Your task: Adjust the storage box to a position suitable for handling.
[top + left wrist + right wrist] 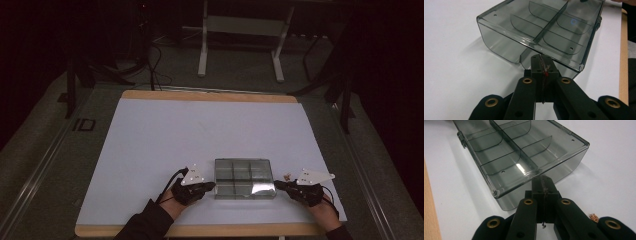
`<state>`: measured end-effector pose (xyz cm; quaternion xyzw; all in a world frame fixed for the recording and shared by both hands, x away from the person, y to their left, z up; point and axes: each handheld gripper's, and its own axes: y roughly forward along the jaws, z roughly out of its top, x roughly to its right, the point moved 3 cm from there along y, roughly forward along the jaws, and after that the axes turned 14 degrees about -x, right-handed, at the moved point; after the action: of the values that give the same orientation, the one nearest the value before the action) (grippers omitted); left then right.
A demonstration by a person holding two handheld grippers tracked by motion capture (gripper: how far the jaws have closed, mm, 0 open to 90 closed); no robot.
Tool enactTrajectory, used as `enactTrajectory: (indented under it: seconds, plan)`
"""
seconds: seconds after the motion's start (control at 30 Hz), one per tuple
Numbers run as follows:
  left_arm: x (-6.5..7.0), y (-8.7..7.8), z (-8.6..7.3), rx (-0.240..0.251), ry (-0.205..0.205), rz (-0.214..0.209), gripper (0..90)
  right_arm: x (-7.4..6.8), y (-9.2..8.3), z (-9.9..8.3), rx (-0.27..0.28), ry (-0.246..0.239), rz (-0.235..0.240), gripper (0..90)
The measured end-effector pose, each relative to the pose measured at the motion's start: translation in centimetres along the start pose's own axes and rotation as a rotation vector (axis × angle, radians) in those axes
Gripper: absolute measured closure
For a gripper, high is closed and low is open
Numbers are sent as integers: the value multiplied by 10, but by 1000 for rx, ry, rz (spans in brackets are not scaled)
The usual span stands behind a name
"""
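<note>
A: Compartment box (244, 178) sits on the white table (165, 145), near your edge, right of centre, squarely between your two grippers. Smoky clear plastic, lid down, dividers visible through it, nothing in the cells that I can see.

B: Left gripper?

A: Your left gripper (209, 186) is at the box's left end wall. The left gripper view (543, 65) has both jaws pressed flat together, nothing clamped, tips right up at the wall below the lid rim. Can't tell if they touch it.

B: Right one?

A: Same, mirrored. Your right gripper (278, 185) points at the right end wall; the right gripper view (543, 184) shows jaws fully together, nothing between them, tips at the lid seam by the centre divider. Contact unclear there too.

B: Box level?

A: Flat on the table, bottom fully down in all three views. Latch tabs sit on the side facing you.

B: Anything else nearby?

A: Small coppery scrap (287, 176) on the table just beside your right gripper, apart from the box. It also shows low at the right in the right gripper view (594, 217).
</note>
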<state>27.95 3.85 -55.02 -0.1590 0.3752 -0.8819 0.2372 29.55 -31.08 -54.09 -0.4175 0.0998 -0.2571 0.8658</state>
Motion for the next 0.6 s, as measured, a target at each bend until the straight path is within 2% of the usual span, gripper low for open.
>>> enactTrajectory:
  seconds: [0.6]
  plan:
    - [2, -1, 1, -10, 4, 9, 900, 0, -1, -1, -6, 0, 19, 900]
